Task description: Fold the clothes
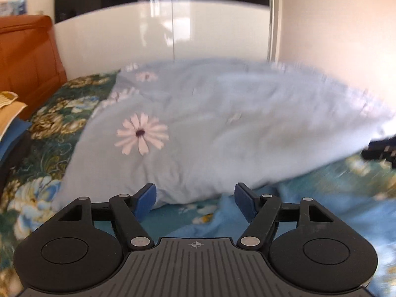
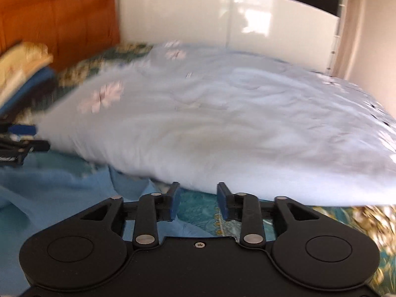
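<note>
— Both hand-held grippers sit close to the light blue garment (image 1: 222, 123). Left hand-held gripper (image 1: 195, 200): wide open, empty. Right hand-held gripper (image 2: 198, 201): partly open, empty.

— And the garment?

— Puffed up on the bed (image 1: 44, 123), just beyond both.

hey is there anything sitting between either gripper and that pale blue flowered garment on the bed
Nothing visible does. The left gripper is open with the pale blue garment right ahead of its fingertips, only the floral bedspread beneath. The right gripper is also open at the garment's near edge. A plain blue cloth lies beside, not across the approach.
</note>
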